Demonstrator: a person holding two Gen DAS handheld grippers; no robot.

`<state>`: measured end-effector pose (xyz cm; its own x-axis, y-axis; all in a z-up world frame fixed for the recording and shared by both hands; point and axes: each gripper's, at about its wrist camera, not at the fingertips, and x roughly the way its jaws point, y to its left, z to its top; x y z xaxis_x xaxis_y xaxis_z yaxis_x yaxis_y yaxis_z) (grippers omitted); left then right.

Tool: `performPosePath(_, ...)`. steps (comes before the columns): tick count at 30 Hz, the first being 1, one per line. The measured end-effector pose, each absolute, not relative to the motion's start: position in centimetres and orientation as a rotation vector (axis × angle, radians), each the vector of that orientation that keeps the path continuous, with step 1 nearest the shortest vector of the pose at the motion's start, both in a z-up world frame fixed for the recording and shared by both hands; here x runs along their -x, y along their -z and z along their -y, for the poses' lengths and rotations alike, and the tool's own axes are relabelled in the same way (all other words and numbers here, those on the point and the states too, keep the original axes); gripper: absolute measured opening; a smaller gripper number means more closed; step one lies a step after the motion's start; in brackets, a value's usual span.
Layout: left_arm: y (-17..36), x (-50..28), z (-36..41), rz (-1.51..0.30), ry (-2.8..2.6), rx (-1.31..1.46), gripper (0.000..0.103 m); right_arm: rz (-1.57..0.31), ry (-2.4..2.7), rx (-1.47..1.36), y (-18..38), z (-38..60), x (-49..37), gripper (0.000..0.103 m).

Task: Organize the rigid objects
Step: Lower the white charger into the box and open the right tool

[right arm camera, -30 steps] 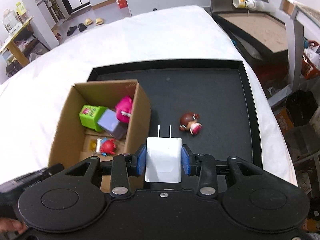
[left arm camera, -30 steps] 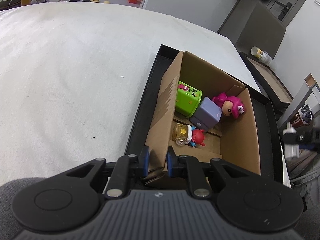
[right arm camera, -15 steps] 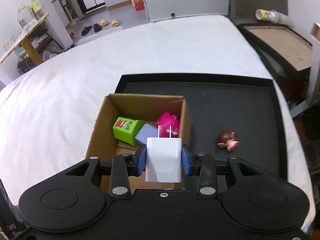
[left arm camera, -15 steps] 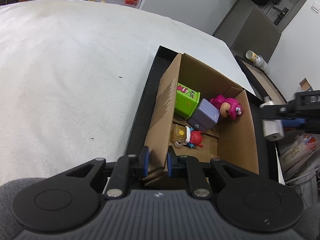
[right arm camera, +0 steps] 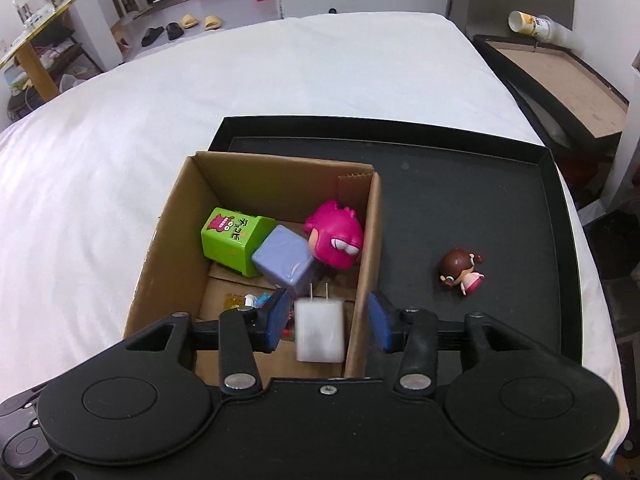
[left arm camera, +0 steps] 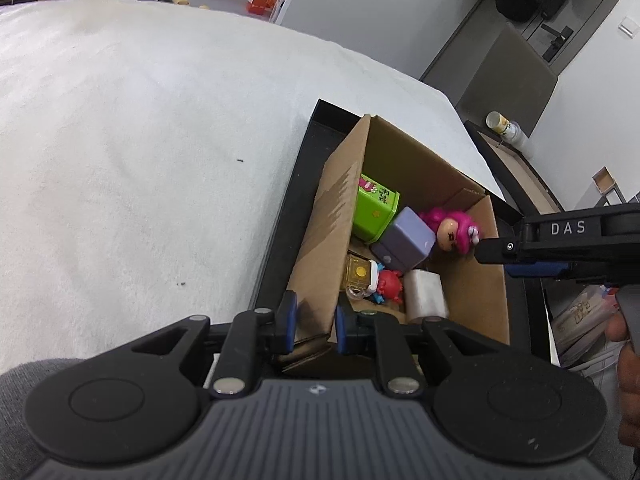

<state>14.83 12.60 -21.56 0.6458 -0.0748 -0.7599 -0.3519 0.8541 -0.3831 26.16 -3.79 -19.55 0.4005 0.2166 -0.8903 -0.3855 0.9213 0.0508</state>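
A white-covered bed (right arm camera: 280,80) carries a black tray (right arm camera: 460,184), which lies directly on the cover

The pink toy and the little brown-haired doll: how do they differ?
The pink toy sits inside the cardboard box; the brown-haired doll lies on the black tray outside it. The pink toy looks bigger and is one colour; the doll has brown hair and a pink dress. Both are big-headed figurines.
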Motion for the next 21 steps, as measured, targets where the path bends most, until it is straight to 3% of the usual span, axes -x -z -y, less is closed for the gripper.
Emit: performPosePath(21, 21.4, -15.0, -12.4, -0.874, -0.176, 0.538, 0.018, -1.062, -0.379, 0.068, 17.3, 8.0, -26.6, 0.045)
